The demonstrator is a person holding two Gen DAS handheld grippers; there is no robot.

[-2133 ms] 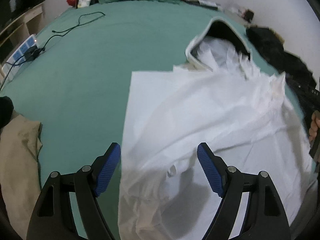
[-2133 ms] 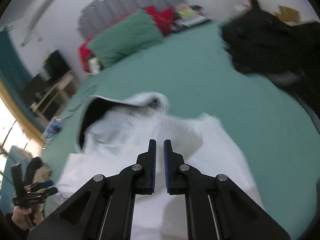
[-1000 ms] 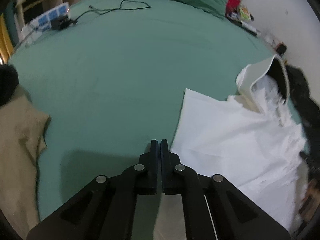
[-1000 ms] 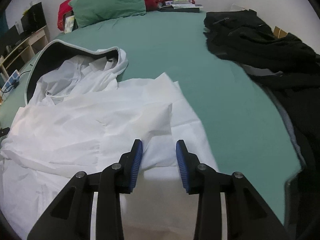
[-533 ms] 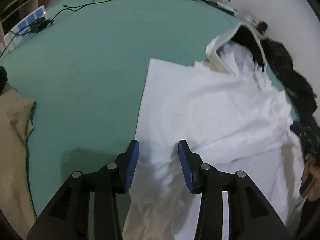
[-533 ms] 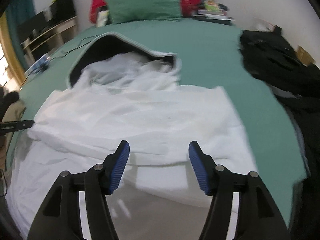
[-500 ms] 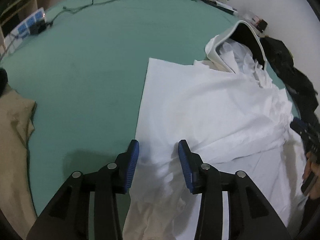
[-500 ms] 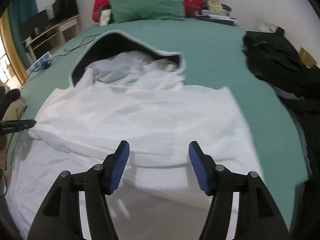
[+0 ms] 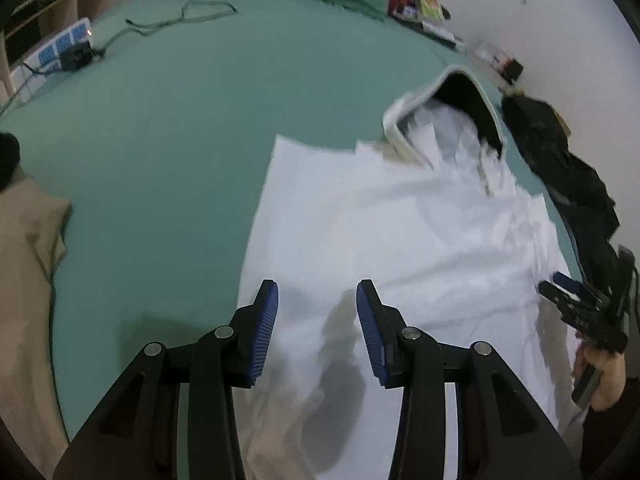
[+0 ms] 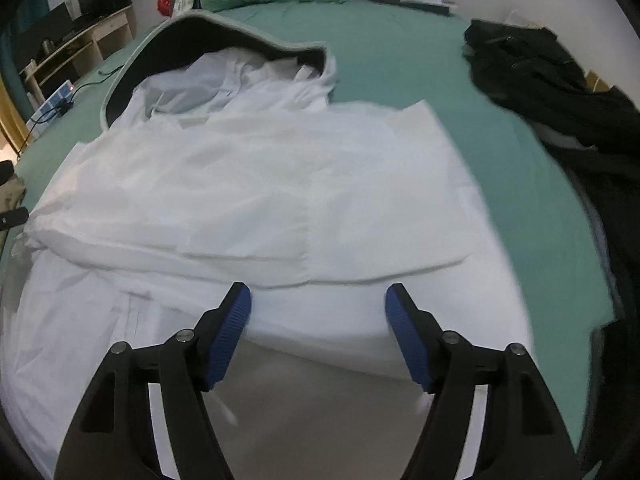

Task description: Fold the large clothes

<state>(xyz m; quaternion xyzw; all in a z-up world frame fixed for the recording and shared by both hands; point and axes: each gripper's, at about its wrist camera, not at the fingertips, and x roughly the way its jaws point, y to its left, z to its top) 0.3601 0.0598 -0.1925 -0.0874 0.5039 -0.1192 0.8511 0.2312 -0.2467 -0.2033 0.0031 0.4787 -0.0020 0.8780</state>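
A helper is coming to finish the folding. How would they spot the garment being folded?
Look at the green bed. In its middle lies a white hooded garment, spread flat with its sides folded in. Unlike the black clothes piled to its right, it is white, with a dark-lined hood pointing toward the pillows.

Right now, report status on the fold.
Left gripper open, empty. Right gripper jaws opening, empty. White hooded garment part-folded on bed. Black clothes alongside, clear.
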